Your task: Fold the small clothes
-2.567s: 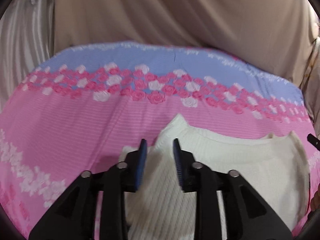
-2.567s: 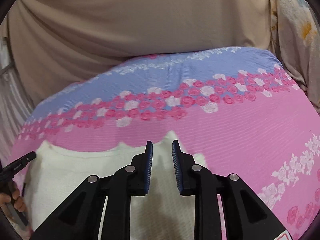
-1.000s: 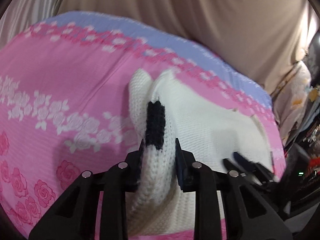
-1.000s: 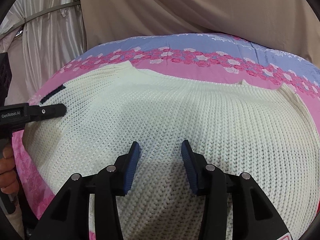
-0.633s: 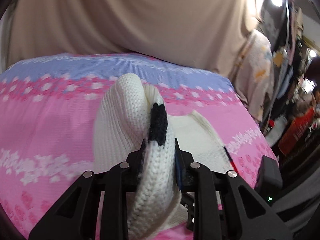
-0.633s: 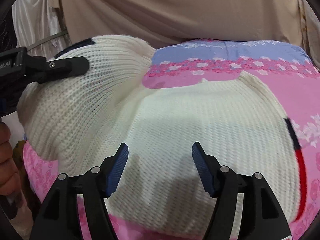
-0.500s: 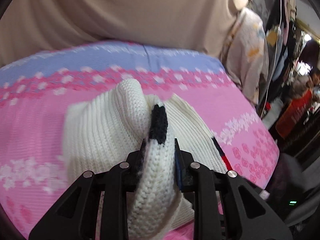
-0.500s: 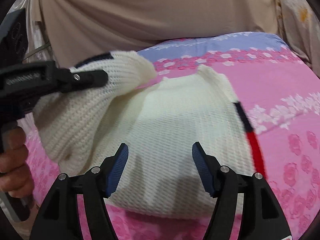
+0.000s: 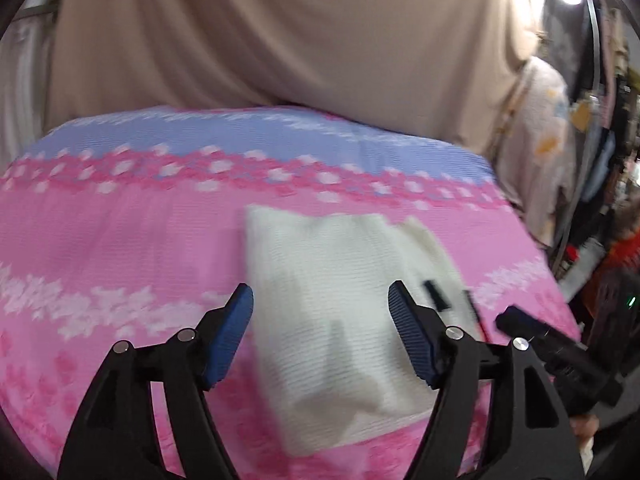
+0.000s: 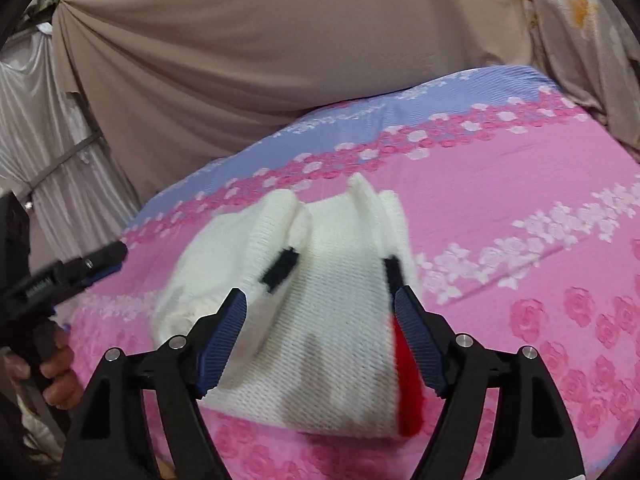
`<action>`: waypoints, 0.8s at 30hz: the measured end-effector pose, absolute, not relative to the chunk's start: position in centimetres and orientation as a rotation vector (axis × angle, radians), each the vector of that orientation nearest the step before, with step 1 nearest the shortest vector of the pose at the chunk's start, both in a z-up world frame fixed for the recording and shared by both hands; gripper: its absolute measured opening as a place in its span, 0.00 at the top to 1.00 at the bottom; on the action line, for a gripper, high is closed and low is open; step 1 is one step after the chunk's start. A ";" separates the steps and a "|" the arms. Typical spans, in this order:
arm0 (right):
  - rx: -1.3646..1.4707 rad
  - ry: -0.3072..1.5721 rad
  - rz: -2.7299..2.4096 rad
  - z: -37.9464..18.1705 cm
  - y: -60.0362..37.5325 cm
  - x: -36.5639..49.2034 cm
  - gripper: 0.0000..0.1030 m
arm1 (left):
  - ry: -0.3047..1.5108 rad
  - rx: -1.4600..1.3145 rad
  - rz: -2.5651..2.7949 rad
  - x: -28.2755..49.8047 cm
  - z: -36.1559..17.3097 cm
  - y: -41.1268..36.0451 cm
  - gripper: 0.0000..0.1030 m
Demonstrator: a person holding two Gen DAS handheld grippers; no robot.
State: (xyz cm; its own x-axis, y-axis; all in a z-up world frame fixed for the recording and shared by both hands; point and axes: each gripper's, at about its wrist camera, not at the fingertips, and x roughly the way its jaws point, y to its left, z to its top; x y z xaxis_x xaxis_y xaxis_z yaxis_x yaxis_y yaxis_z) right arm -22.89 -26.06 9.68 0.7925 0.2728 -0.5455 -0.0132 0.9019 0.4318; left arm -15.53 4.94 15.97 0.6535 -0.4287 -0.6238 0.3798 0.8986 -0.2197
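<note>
A white knit sweater [image 9: 340,292] lies folded on the pink floral bed sheet [image 9: 120,240], blurred in the left wrist view. My left gripper [image 9: 320,300] hovers just over it, its jaws opening, and nothing is pinched between the blue pads. In the right wrist view the sweater [image 10: 320,320] shows a black patch and a red and black stripe at its right edge. My right gripper [image 10: 320,298] is above its near part, jaws opening wide, pads off the knit. The left gripper [image 10: 108,258] shows at the left edge, and the right gripper [image 9: 508,320] at the lower right.
A beige curtain [image 10: 280,60] hangs behind the bed sheet [image 10: 520,200]. A pale floral cloth [image 9: 548,152] and dark clutter stand past the bed's right side. A person's hand [image 10: 56,376] grips the left handle near the bed's front-left edge.
The left gripper has let go of the sweater's black-marked part, which now lies folded over the body. Both grippers' jaws stand wider and both have drawn back from the sweater.
</note>
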 end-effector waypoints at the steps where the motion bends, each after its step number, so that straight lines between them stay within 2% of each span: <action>1: 0.448 0.666 0.204 9.7 -25.7 -21.6 0.26 | 0.746 -0.078 -0.450 -15.5 15.5 5.4 0.34; 9: 0.397 0.904 0.228 6.3 -21.0 -13.4 0.26 | 0.905 0.003 -0.495 -17.6 10.0 4.2 0.34; 10: 0.378 0.921 0.232 5.8 -20.4 -12.9 0.30 | 0.920 0.007 -0.495 -17.7 9.4 4.0 0.34; 11: 0.374 0.920 0.251 5.7 -20.2 -12.9 0.63 | 0.933 0.008 -0.498 -17.7 9.0 3.8 0.34; 12: 0.376 0.886 0.279 6.5 -20.3 -13.4 0.75 | 0.942 0.002 -0.500 -17.7 8.8 3.7 0.34; 14: 0.420 0.739 0.395 9.2 -21.6 -15.5 0.80 | 0.933 -0.006 -0.505 -17.7 9.0 3.8 0.34; 17: 0.390 0.617 0.385 10.8 -24.7 -18.4 0.80 | 0.913 -0.002 -0.523 -17.5 9.4 3.5 0.32; 21: 0.370 0.854 0.139 3.9 -27.7 -16.0 0.76 | 0.965 0.037 -0.531 -16.5 7.4 1.7 0.32; 24: 0.444 0.786 0.124 5.6 -28.9 -18.5 0.69 | 0.981 0.030 -0.556 -16.7 7.4 1.0 0.33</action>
State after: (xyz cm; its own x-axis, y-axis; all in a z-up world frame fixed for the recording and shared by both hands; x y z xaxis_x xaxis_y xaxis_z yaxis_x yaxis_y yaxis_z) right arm -18.48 -28.89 5.58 0.7044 0.2708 -0.6561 0.0552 0.9007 0.4310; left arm -16.72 1.00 7.41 0.4284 -0.4321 -0.7936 0.4588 0.8607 -0.2209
